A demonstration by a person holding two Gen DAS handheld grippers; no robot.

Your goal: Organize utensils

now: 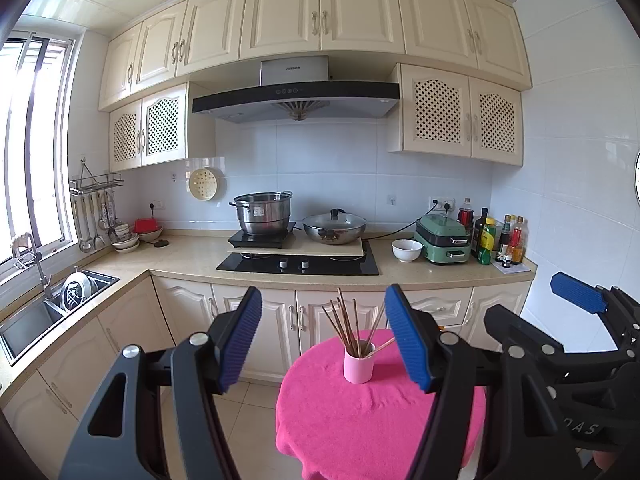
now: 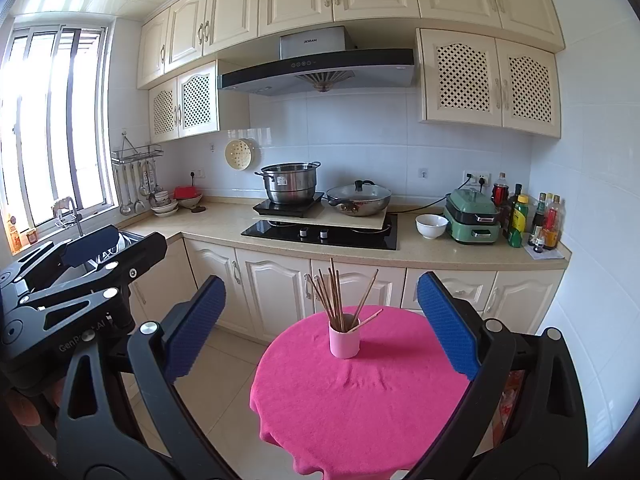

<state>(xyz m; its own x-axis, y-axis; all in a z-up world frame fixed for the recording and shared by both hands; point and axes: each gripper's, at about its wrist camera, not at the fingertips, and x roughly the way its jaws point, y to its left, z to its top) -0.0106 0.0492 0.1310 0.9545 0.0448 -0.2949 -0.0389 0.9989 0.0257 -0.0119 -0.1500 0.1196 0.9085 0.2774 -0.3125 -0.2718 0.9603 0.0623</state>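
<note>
A pink cup (image 1: 359, 365) (image 2: 344, 340) stands upright on a round table under a magenta cloth (image 1: 372, 420) (image 2: 360, 396). Several brown chopsticks (image 1: 346, 326) (image 2: 332, 296) stand fanned out in the cup; one lighter stick (image 2: 368, 319) leans to the right over the rim. My left gripper (image 1: 324, 340) hangs open above and short of the table, nothing between its blue pads. My right gripper (image 2: 320, 328) is open too, held back from the cup, and empty. Each gripper shows at the edge of the other's view.
A beige counter (image 1: 200, 260) runs along the back wall with a steel pot (image 1: 262, 214), a lidded wok (image 1: 334, 226), a white bowl (image 1: 407, 249), a green cooker (image 1: 442, 240) and bottles (image 1: 500, 240). A sink (image 1: 36, 320) is at left. Tiled floor lies between table and cabinets.
</note>
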